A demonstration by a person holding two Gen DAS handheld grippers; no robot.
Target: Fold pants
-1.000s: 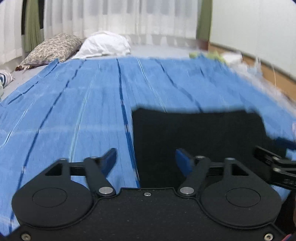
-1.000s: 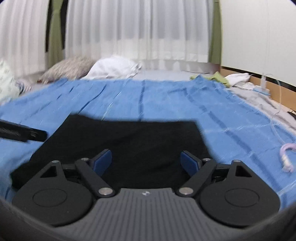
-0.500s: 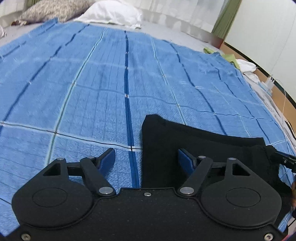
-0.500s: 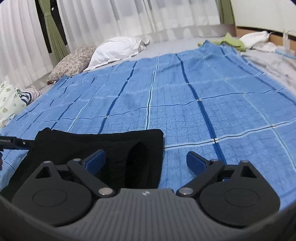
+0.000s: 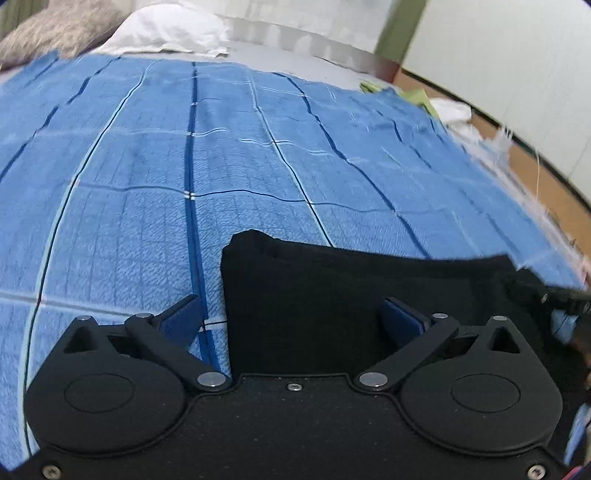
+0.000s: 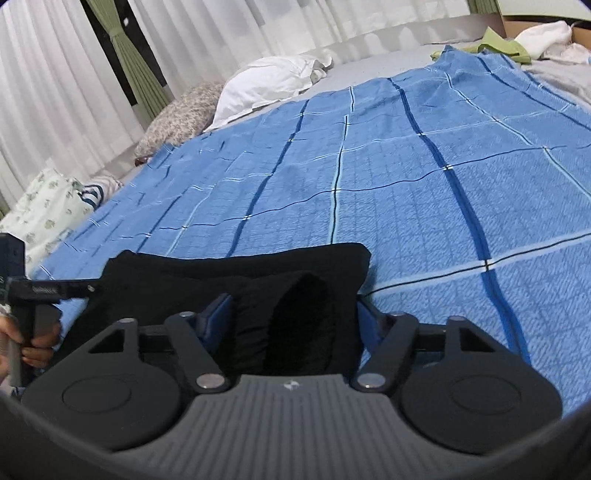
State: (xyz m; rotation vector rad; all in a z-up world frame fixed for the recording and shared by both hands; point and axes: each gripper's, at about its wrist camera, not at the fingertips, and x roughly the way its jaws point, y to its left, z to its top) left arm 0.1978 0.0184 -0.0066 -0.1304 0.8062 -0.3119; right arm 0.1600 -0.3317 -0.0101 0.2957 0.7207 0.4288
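Observation:
The black pants (image 5: 332,295) lie folded into a compact stack on the blue checked blanket (image 5: 184,184). My left gripper (image 5: 291,321) is open over the stack's left edge, its right finger above the fabric and its left finger above the blanket. In the right wrist view the pants (image 6: 240,273) sit with their right end between the fingers of my right gripper (image 6: 291,314), which is open. A fold of fabric bulges up between its jaws. The left gripper's handle (image 6: 33,291) shows at the left edge.
A white pillow (image 6: 269,85) and a patterned pillow (image 6: 181,118) lie at the head of the bed. Floral bedding (image 6: 40,206) is at the left. Green cloth (image 6: 498,40) and white laundry (image 6: 546,33) lie at the far right. Curtains hang behind.
Both grippers have dropped closer to the folded pants. The right gripper's jaws now straddle the stack's right end, and its fabric has bunched up between them.

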